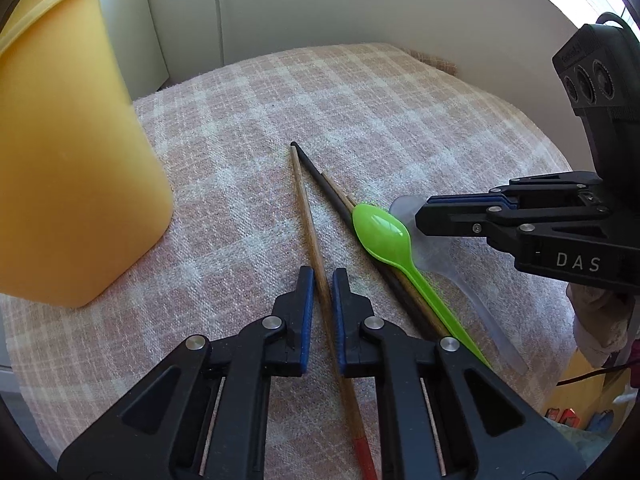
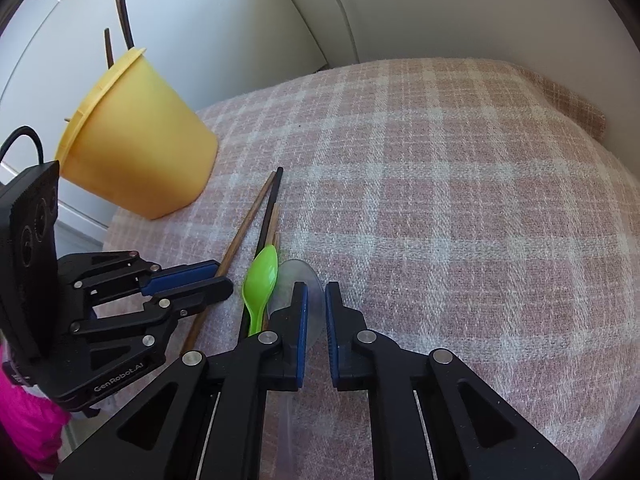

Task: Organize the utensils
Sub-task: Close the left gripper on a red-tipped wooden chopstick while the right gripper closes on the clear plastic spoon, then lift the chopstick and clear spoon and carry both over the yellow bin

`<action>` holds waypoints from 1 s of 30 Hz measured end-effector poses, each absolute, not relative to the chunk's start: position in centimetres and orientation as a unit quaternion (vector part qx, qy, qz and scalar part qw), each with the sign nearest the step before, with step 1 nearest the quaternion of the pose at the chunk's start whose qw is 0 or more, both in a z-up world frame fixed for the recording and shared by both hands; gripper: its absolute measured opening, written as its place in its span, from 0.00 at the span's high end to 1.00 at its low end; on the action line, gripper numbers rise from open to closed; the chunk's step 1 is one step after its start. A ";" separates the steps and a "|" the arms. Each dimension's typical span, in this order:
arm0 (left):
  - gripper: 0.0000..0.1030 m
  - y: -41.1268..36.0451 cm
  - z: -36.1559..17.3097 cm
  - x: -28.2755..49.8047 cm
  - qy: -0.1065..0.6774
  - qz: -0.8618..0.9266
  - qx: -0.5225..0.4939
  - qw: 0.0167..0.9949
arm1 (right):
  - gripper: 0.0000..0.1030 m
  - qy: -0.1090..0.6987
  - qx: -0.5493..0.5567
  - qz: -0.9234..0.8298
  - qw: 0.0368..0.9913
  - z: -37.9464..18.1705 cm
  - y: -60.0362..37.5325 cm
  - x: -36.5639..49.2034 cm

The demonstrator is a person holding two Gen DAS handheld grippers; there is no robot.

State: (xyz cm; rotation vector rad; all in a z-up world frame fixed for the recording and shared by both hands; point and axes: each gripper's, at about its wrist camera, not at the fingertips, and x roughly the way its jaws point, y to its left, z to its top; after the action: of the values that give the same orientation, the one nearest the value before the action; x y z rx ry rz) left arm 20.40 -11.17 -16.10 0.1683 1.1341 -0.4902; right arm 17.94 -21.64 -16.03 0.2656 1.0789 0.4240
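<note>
A yellow cup (image 1: 68, 152) stands at the left on the checked cloth; in the right wrist view the cup (image 2: 136, 148) holds a few chopsticks (image 2: 124, 20). Several chopsticks lie loose on the cloth. My left gripper (image 1: 322, 280) is open, its jaws on either side of a brown chopstick (image 1: 310, 224). A green spoon (image 1: 384, 234) lies over a dark chopstick (image 1: 320, 178). A clear plastic spoon (image 2: 298, 276) lies beside the green spoon (image 2: 262, 276). My right gripper (image 2: 316, 292) is open, its jaws astride the clear spoon's bowl.
The pink checked cloth (image 2: 440, 200) covers a small table beside a white wall (image 1: 320, 0). The cloth's far right corner is folded up (image 2: 580, 108). Coloured items lie on the floor at the lower right (image 1: 580, 416).
</note>
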 end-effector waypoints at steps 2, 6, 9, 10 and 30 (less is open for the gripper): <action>0.96 -10.8 -15.9 19.9 0.529 -0.232 0.071 0.813 | 0.95 0.506 0.126 0.202 0.829 -15.9 -21.6 17.8; 0.96 -9.5 -15.0 18.7 0.519 -0.239 0.048 0.819 | 0.99 0.495 0.123 0.201 0.836 -15.0 -21.8 17.1; 0.96 -8.5 -14.2 18.0 0.512 -0.241 0.033 0.824 | 0.99 0.486 0.109 0.207 0.842 -14.3 -21.7 16.6; 0.96 -8.1 -13.8 17.7 0.508 -0.244 0.026 0.825 | 0.99 0.485 0.103 0.203 0.844 -14.2 -21.6 16.6; 0.96 -3.7 -6.2 14.1 0.393 -0.262 -0.079 0.878 | 0.99 0.347 0.029 0.168 0.922 -6.3 -19.2 11.7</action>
State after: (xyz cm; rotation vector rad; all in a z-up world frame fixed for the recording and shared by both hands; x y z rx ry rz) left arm 14.11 -3.72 -6.18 -0.1642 0.8189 -0.5463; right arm 11.73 -19.22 -6.30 0.0600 0.7125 0.3456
